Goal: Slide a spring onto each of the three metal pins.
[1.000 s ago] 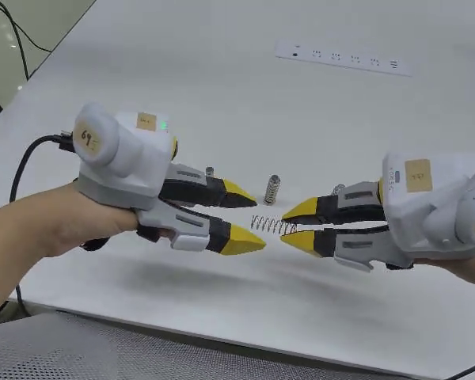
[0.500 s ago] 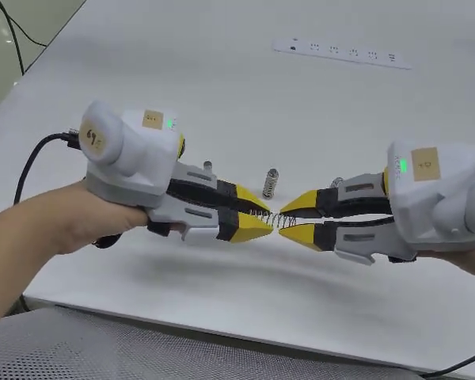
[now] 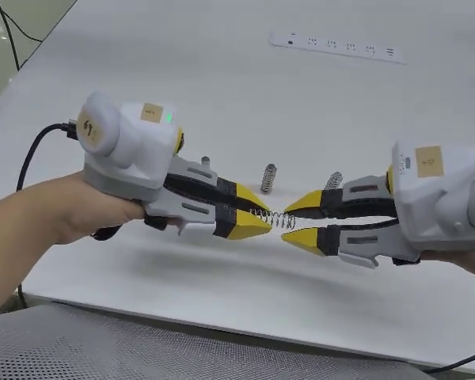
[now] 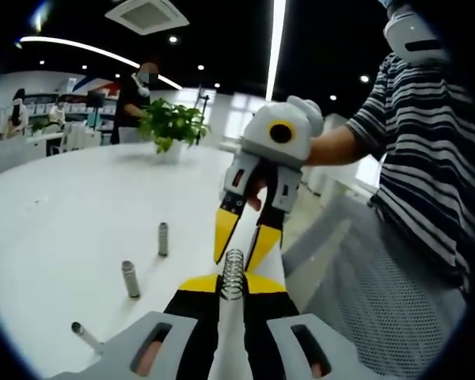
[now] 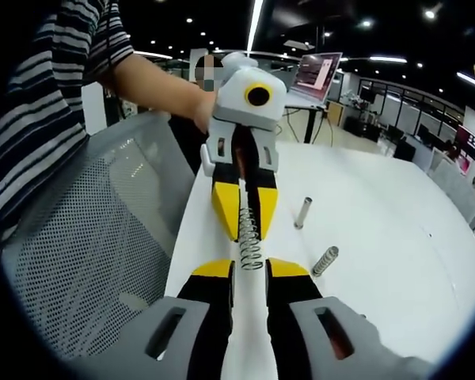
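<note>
Spring [image 3: 279, 218] held level in air between both grippers, above surface [image 3: 222, 71]. Left gripper [image 3: 263, 221] seen clamped tight on one end, taking the weight. Right gripper [image 3: 286, 227] jaws parted, other end lying between tips; contact cannot be told. Handover judged. Bare pin [image 3: 205, 162] left waiting behind. Second pin [image 3: 267, 179] and third pin [image 3: 332, 181] judged already sprung, so spring likely meant for bare pin.
</note>
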